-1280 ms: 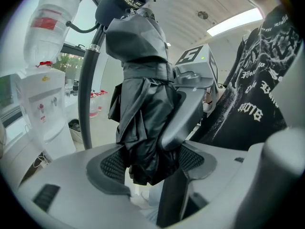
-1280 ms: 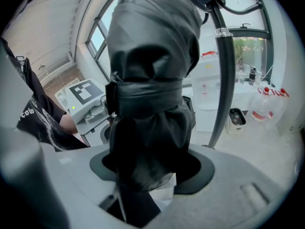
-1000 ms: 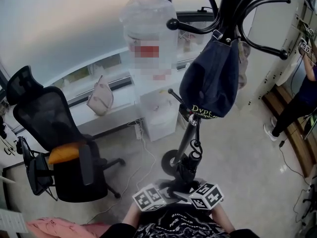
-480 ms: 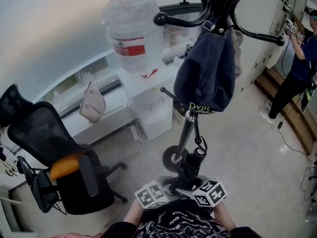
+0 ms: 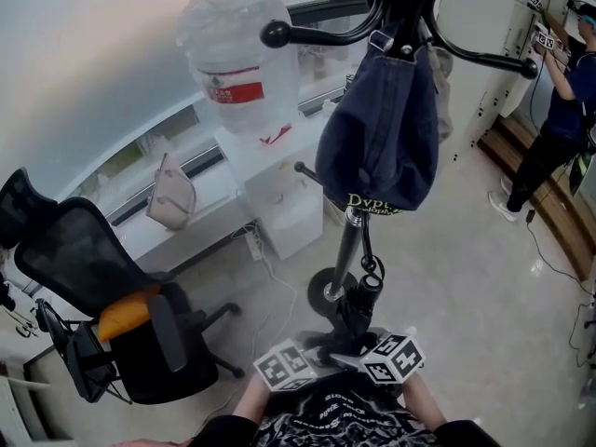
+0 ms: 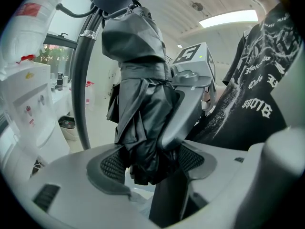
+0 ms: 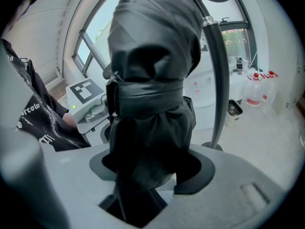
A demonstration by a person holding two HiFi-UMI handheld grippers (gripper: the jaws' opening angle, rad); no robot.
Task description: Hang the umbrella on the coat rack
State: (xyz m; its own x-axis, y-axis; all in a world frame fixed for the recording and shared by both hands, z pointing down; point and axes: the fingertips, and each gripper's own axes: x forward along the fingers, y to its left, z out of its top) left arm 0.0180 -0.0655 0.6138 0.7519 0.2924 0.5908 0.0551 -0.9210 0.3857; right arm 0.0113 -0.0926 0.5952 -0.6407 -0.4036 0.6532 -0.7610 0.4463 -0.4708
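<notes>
The folded black umbrella [image 5: 358, 307] is not on the coat rack [image 5: 349, 240]. It is held upright in the air, low in front of the person, just beside the rack's pole and above its round foot on the floor [image 5: 447, 277]. The two grippers sit close together on its lower part.

In the left gripper view, the left gripper [image 6: 152, 163] has its jaws closed on the bunched black cloth of the umbrella, with the ribbed pads [image 6: 113, 165] pressing in from both sides. One grey jaw of the other gripper crosses just in front and lies against the same cloth.

In the right gripper view, the right gripper [image 7: 150, 168] has its jaws set fairly wide but clamped on the umbrella, which fills the whole gap between them. The band around the umbrella's middle shows just above the jaws.

In the head view, a thin cord loop [image 5: 371, 268] stands up from the umbrella's top end beside the pole. A dark blue bag [image 5: 377, 147] hangs from the rack above it.

A water cooler [image 5: 284, 208] with a large bottle [image 5: 237, 63] stands behind the rack. An office chair [image 5: 93, 268] with an orange cushion [image 5: 126, 313] is at the left, and another person [image 5: 559, 110] stands at the far right.
</notes>
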